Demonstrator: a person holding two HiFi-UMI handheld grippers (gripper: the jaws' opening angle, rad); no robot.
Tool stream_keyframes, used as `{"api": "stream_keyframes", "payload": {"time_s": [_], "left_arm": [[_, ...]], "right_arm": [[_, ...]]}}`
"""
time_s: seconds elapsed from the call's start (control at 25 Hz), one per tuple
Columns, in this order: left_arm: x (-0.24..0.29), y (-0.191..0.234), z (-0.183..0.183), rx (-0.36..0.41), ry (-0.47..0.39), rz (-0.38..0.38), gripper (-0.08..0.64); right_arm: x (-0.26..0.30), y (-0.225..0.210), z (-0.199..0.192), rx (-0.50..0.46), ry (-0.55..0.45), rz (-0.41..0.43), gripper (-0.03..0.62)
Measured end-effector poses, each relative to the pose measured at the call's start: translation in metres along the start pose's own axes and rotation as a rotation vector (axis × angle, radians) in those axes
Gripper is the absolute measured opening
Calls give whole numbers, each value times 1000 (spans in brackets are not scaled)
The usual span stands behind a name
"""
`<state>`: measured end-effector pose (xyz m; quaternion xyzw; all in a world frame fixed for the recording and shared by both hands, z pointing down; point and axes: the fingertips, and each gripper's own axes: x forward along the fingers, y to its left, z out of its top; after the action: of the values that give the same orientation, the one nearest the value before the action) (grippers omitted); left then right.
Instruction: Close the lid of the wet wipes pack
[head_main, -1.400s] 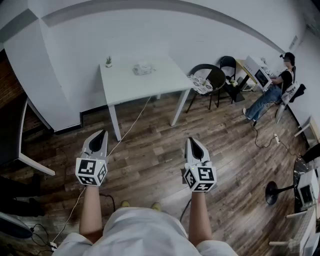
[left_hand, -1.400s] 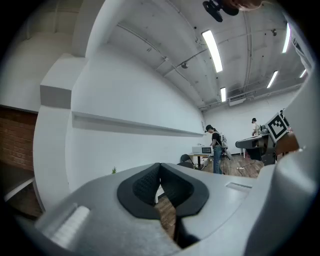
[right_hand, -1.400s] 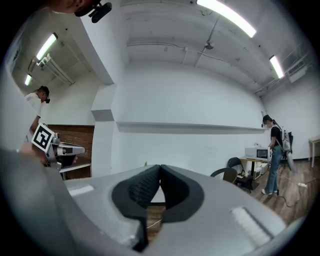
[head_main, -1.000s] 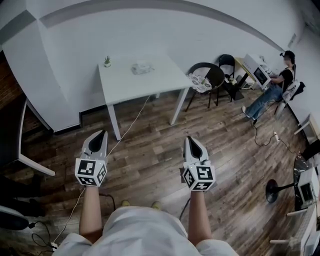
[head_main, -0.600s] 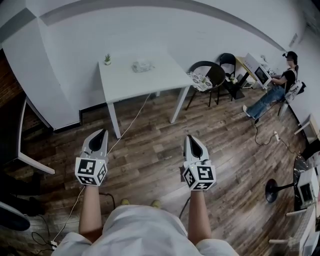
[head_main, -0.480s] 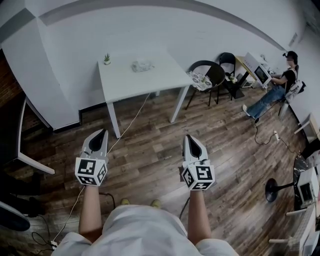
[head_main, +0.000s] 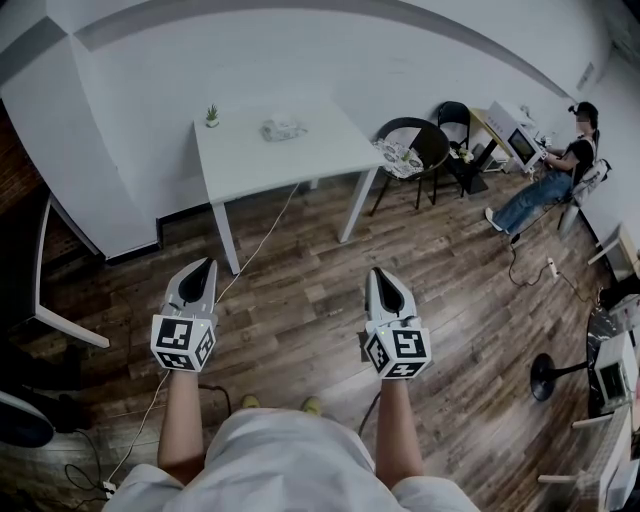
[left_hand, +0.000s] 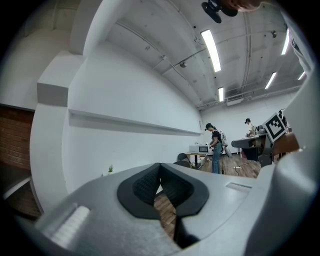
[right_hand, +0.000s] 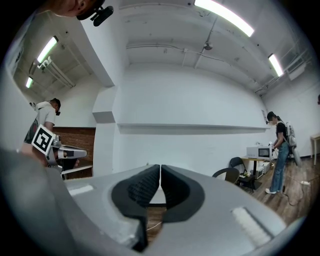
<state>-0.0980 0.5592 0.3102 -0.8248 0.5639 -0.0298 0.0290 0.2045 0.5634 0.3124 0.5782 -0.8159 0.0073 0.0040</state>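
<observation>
wet wipes pack (head_main: 283, 128) flat on white table (head_main: 300, 165)

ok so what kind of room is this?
Probably an office or lab workspace. There is a white table on a wood floor, black chairs, a person seated at the far side, and strip lights overhead.

1. I see the left gripper (head_main: 205, 265) and the right gripper (head_main: 377, 272) in pale grey, with black ribbed pads (right_hand: 140, 190).
2. Their cubes (head_main: 183, 343) carry black-and-white square markers.
3. The table (head_main: 300, 165) is white, and the wet wipes pack (head_main: 283, 128) looks whitish-grey from here.
4. The small plant (head_main: 212, 113) is green.
5. The floor (head_main: 300, 300) is brown wood planks, lighter and darker mixed.
6. The chairs (head_main: 428, 150) are black.
7. The wall (head_main: 300, 60) is white, and the brick (left_hand: 15, 135) is red-brown.
</observation>
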Motion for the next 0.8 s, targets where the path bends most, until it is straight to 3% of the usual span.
{"api": "stream_keyframes", "payload": {"time_s": [0.08,0.8], "left_arm": [[0,0,-1,0,2,0,6],[1,-1,2,-3,10,-9,6]], "right_arm": [[1,2,1,-9,0,3,48],[2,2,2,-17,17,-10,75]]}}
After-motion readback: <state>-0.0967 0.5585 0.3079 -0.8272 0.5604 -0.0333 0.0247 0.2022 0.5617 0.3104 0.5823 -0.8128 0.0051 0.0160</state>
